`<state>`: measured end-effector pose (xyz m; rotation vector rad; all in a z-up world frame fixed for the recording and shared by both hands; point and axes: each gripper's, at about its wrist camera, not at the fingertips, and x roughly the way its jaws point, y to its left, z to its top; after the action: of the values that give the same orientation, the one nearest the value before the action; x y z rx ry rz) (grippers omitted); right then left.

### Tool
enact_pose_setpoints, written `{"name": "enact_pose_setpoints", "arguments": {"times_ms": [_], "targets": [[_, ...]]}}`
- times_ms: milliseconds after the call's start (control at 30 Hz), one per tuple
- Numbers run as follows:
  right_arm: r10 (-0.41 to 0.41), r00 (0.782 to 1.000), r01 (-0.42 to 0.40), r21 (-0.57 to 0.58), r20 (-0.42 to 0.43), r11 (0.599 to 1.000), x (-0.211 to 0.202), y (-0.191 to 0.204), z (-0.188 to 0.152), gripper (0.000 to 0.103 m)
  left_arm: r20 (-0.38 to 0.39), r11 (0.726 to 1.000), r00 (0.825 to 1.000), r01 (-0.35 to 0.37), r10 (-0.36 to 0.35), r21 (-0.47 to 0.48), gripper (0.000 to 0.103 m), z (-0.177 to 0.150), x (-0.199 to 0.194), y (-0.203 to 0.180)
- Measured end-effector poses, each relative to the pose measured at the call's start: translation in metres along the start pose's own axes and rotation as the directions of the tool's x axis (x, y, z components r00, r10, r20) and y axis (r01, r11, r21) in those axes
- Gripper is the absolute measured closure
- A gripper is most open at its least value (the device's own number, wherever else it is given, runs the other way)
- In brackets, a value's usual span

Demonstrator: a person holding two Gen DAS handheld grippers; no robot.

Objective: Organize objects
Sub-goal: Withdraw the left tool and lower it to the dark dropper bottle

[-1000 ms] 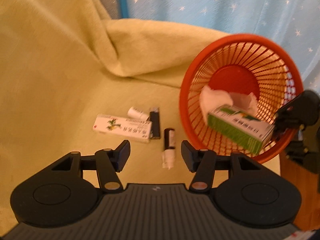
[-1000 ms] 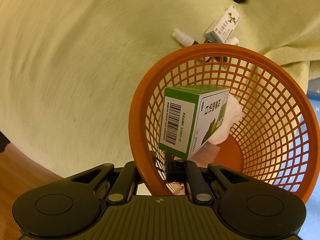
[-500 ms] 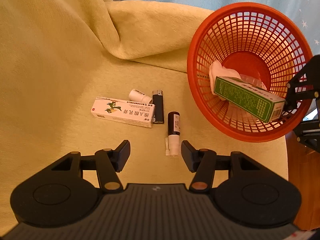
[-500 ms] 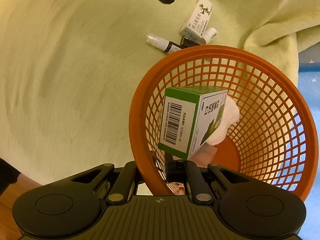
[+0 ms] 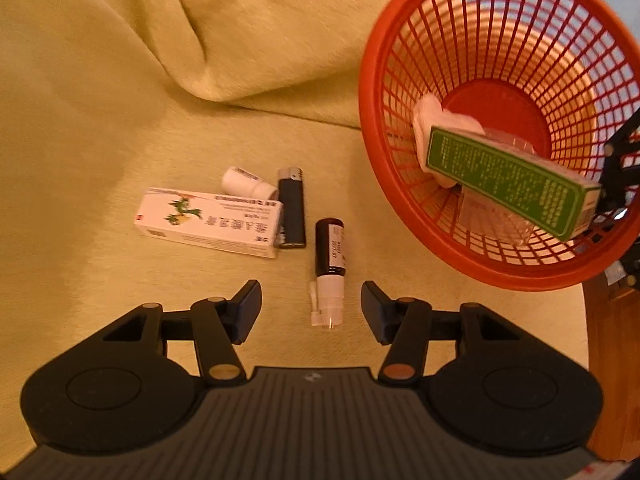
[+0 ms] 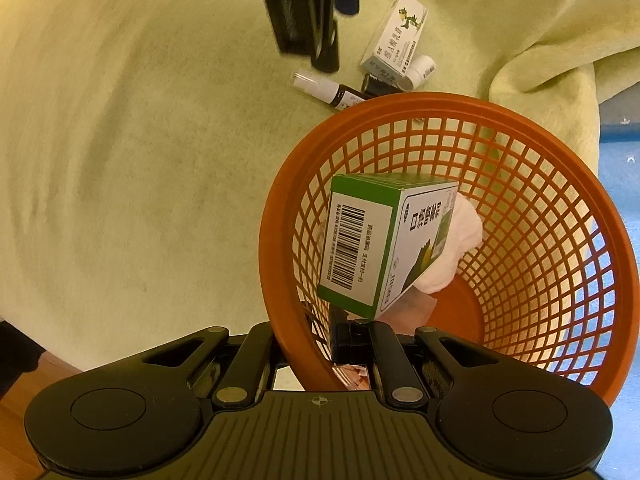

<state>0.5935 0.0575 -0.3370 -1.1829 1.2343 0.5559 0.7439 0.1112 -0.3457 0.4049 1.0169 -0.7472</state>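
My right gripper (image 6: 308, 344) is shut on the rim of the orange basket (image 6: 276, 280), holding it tilted over the yellow-green cloth. Inside lie a green box (image 6: 380, 240), a white wad (image 6: 460, 248) and clear packaging. In the left wrist view the basket (image 5: 372, 128) hangs at the upper right with the green box (image 5: 508, 176) in it. My left gripper (image 5: 311, 306) is open, its fingers either side of the white nozzle of a dark spray bottle (image 5: 329, 256). Beyond lie a black lighter (image 5: 291, 208), a white carton (image 5: 210, 222) and a small white bottle (image 5: 248, 182).
The yellow-green cloth (image 5: 100, 80) rises in thick folds at the back and left. A wooden edge (image 5: 612, 360) shows at the right, past the cloth. Blue starred fabric (image 6: 624, 200) lies behind the basket.
My left gripper has come down and forward, so the spray bottle now lies between its open fingers. The basket has stayed in my right gripper and swung slightly, with the left gripper nearer in its view.
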Motion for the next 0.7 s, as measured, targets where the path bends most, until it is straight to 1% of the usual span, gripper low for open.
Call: {"name": "enact_pose_setpoints", "arguments": {"times_ms": [100,267,433,600,700], "targets": [[0.000,1.000,0.000,-0.002,0.001,1.000,0.000,-0.001,0.000,0.098,-0.009,1.000,1.000,0.005,-0.005,0.003,0.057,-0.003,0.015,-0.002],[0.003,1.000,-0.003,0.002,0.004,1.000,0.001,-0.001,-0.001,0.098,-0.030,1.000,0.999,0.014,-0.014,-0.001,0.067,-0.008,0.033,-0.006],[0.007,1.000,-0.007,0.006,0.007,1.000,0.002,-0.001,-0.002,0.098,-0.039,1.000,0.999,0.017,-0.016,0.004,0.071,-0.008,0.044,-0.009],[0.010,1.000,-0.010,0.009,0.014,1.000,0.001,0.000,-0.003,0.098,-0.046,1.000,0.999,0.002,-0.002,-0.005,0.077,-0.004,0.055,-0.009],[0.012,1.000,-0.012,0.012,0.016,1.000,0.001,0.000,-0.004,0.098,-0.034,1.000,0.999,-0.010,0.010,0.002,0.077,-0.001,0.059,-0.009]]}}
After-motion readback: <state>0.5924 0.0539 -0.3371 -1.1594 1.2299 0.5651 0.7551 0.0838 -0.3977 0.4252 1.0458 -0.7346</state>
